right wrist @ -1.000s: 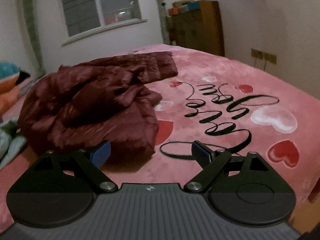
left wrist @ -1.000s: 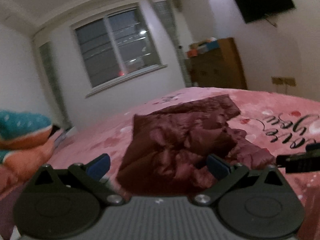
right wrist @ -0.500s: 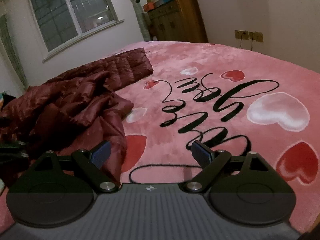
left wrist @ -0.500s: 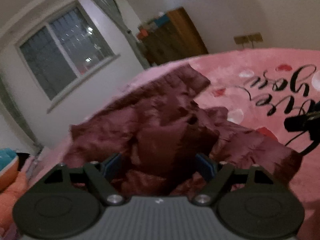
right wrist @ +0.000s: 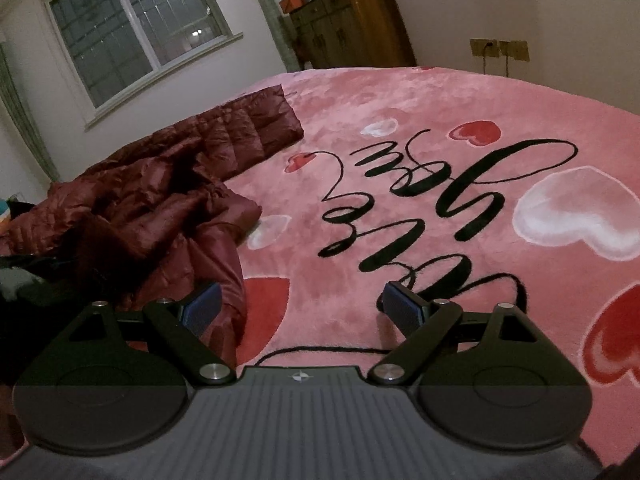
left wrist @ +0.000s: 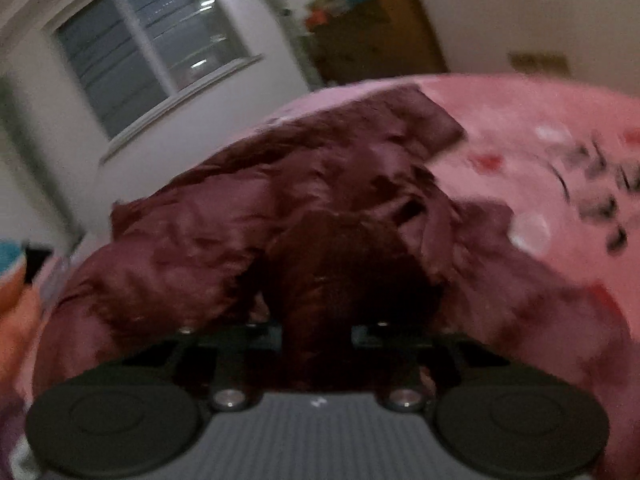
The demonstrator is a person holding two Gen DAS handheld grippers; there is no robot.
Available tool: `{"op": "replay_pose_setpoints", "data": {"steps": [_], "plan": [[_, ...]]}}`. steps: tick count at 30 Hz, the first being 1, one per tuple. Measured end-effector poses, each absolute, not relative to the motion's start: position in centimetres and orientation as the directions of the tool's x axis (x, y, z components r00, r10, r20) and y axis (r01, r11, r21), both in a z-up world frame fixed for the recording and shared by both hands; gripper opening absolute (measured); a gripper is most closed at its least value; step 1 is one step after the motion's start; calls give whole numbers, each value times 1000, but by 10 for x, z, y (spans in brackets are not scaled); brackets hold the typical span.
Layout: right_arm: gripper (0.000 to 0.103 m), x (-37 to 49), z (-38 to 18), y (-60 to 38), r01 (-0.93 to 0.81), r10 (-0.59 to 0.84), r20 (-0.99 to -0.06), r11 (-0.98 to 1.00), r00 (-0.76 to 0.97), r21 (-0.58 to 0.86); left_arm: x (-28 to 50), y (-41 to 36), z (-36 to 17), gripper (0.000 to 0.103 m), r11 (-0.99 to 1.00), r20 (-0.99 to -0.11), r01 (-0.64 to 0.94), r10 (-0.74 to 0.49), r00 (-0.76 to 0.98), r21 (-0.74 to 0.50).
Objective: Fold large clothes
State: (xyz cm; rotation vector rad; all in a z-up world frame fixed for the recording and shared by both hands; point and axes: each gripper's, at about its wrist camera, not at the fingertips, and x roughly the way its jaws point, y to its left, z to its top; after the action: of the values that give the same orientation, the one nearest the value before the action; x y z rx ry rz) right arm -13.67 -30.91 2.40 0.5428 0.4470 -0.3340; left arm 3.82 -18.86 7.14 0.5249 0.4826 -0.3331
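Note:
A dark red puffy jacket (left wrist: 280, 200) lies crumpled on the left part of a pink blanket (left wrist: 540, 160) with hearts and black script. My left gripper (left wrist: 316, 332) is pushed into the jacket's near side. Its jaws are closing, and a dark fold of the fabric fills the narrow gap between them. In the right wrist view the jacket (right wrist: 168, 184) spreads to the left, one flat quilted part reaching toward the window. My right gripper (right wrist: 300, 304) hovers open over the blanket (right wrist: 440, 120). Its left finger (right wrist: 204, 304) is just beside the jacket's hem, and nothing is between its pads.
The bed runs far to the right of the jacket. A window (right wrist: 132, 28) is in the back wall, a wooden cabinet (right wrist: 352, 28) with boxes on top stands in the corner, and wall sockets (right wrist: 500, 50) are behind the bed. An orange and teal soft thing (left wrist: 16, 280) lies at the left edge.
My left gripper has gone forward and down into the jacket and its jaws have come from wide apart onto a fold. My right gripper has drifted slightly right of the jacket and stays open.

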Motion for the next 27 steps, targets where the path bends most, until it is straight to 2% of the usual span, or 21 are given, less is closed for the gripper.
{"op": "replay_pose_setpoints", "data": {"steps": [4,7,13,19,23,27], "plan": [[103,-132,23,-310,411,-176,-488,805,855,429,41,-156,103,11,894,-468,329,-160,869,306],[103,-130,22,-310,405,-164,-490,801,856,440,45,-118,134,11,947,-426,227,-113,897,226],[103,-126,22,-307,382,-135,-490,808,861,449,45,-17,174,11,990,-374,-30,80,924,140],[103,-119,21,-301,333,-76,-495,825,866,456,32,85,146,11,960,-447,-255,280,850,116],[103,-114,20,-296,294,-31,-497,837,867,462,8,122,117,12,948,-505,-307,304,808,80],[103,-110,19,-294,269,-3,-491,840,871,471,-13,132,105,19,948,-535,-311,295,792,62]]}}
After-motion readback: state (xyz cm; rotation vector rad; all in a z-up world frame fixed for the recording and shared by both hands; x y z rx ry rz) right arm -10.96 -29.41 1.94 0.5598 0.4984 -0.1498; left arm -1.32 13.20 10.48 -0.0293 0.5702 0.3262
